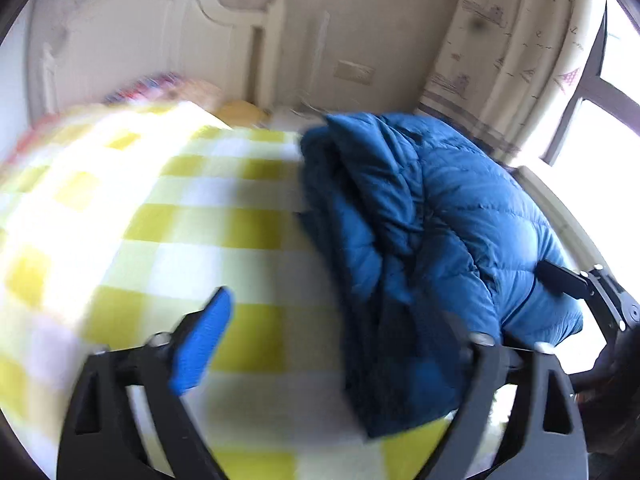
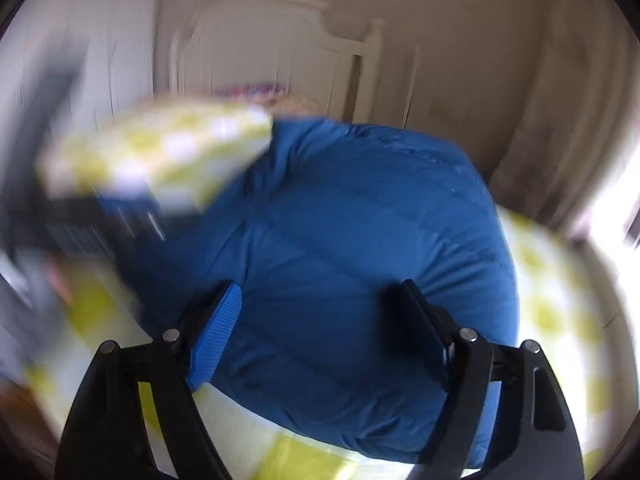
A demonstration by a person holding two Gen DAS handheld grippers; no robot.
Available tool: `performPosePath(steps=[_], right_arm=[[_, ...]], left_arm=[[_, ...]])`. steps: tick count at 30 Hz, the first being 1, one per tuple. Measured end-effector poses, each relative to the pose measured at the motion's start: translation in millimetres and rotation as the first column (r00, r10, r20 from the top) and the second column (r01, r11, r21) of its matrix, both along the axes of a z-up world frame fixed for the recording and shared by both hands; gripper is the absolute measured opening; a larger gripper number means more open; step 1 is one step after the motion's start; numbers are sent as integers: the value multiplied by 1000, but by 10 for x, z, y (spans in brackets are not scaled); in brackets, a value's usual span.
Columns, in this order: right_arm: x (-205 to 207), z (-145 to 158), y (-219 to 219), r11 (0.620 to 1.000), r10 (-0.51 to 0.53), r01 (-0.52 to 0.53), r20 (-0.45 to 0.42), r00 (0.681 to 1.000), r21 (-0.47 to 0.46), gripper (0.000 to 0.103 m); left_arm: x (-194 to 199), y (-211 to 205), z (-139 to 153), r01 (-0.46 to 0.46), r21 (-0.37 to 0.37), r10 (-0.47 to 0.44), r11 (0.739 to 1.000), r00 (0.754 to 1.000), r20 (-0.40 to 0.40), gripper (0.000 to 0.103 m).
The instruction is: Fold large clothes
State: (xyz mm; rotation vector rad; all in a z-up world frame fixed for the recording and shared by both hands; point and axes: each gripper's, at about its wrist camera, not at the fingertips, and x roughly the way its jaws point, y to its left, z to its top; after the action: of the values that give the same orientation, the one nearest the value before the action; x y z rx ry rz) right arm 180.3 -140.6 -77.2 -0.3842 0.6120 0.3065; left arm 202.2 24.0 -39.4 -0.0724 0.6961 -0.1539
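A blue puffer jacket (image 1: 432, 240) lies bunched and folded over on a bed with a yellow and white checked cover (image 1: 168, 220). My left gripper (image 1: 336, 340) is open; its left finger is over the cover and its right finger is hidden behind the jacket's near edge. In the right wrist view the jacket (image 2: 360, 240) fills the middle. My right gripper (image 2: 320, 340) is open just above the jacket, one finger to each side. The right gripper also shows in the left wrist view (image 1: 576, 284) at the jacket's right edge. Both views are motion-blurred.
A white headboard (image 1: 140, 32) stands at the far end of the bed. A patterned curtain (image 1: 512, 48) and a bright window (image 1: 600, 120) are on the right. Coloured pillows (image 1: 160, 84) lie by the headboard. A blurred dark shape (image 2: 72, 216), partly blue, sits at the left.
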Motion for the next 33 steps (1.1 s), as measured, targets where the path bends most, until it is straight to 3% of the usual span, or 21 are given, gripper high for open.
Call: performPosePath(steps=[1,4,6,8,10,11,15,18,20,26,33], right_arm=[[-30,-10,18,1000,12,-12,-16,1000,-21,79],[-252,165,-134,999,34,-31,-63,997,42,76],[-510,425,-332,995,-3,3,4,1000,103,78],[-839,742,-551,981,-48,30,90,995,193,85],[-1074,1030,-663,972,-103,60,184,978,226,101],[-1245,1178,-714,968,-137,76,249,959,237,101],[-1536,1328,-795,963,-211,141,319,924,229,101],[-1564,1208,-868,943,-253,176,261,932,283,101],[-1560,1049,-927,927,-267,191,211,940,323,101],[-1592,724,-908,926,-256,211,112,960,312,101],[-1596,692,-771,938,-243,199,131,961,282,101]], left_arm=[[-80,-15,69,-6,39,5,999,1000,27,92],[-479,-159,408,-31,202,-2,979,987,163,96],[-684,-254,630,-75,265,8,961,970,244,96],[-981,-391,891,-151,301,34,942,933,359,97],[-1252,-503,1117,-190,285,43,939,891,453,97],[-1354,-546,1195,-176,261,35,949,883,468,99],[-1528,-653,1235,-117,187,30,975,910,415,99],[-1572,-635,1081,-148,145,83,978,921,380,99],[-1535,-586,928,-155,122,109,980,941,319,99],[-1535,-643,642,-131,145,86,981,956,281,99],[-1583,-718,521,-116,162,67,980,958,279,99]])
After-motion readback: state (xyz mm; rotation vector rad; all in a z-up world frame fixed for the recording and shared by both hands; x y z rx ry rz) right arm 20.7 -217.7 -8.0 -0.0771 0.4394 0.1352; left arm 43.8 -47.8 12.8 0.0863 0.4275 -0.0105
